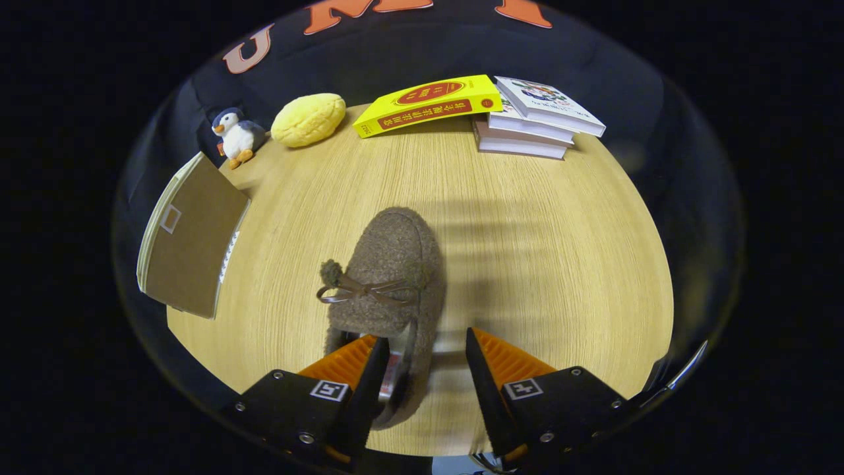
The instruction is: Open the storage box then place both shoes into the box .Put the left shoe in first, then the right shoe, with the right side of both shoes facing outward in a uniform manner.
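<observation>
One fuzzy brown slipper is lying on the bench, its heel sitting between the parted tongs, which are gripping nothing, so boxing at least this shoe is seemingly remaining undone.

Gripper is angled downward, fingers spread wide apart. Left finger sits inside the heel opening of the shoe; right finger is outside the shoe's right wall, not pressing it. No grip yet.
</observation>
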`<state>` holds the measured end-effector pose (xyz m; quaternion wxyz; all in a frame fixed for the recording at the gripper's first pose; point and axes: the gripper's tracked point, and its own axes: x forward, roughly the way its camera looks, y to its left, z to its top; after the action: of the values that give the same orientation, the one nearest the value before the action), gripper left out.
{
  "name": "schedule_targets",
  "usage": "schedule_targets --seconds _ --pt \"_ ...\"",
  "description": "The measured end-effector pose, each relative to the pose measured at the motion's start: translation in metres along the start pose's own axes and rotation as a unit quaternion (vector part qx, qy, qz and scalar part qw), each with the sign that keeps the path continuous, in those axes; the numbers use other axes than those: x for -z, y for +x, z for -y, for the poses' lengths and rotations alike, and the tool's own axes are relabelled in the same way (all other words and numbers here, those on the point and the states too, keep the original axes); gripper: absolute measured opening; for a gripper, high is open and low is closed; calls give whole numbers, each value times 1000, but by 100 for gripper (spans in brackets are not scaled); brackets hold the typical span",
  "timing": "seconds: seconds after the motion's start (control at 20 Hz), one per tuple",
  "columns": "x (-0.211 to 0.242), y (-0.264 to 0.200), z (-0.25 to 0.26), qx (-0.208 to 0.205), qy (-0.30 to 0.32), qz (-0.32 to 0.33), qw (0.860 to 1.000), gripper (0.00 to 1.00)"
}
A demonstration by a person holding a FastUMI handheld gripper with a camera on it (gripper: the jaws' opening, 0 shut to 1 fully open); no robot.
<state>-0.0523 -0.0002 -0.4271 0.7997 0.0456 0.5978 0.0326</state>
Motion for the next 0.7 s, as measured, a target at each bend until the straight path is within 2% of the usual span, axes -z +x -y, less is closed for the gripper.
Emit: schedule_targets --seconds 0.3,0.45,0.55,0.7 --pt "2 24 -1 8 8 -4 1000 36" --pt "1 24 -2 13 30 -13 999 11" --pt "0 19 -6 10 50 -21 998 4" --pt "-13 0 -24 -2 73 -15 997 4"
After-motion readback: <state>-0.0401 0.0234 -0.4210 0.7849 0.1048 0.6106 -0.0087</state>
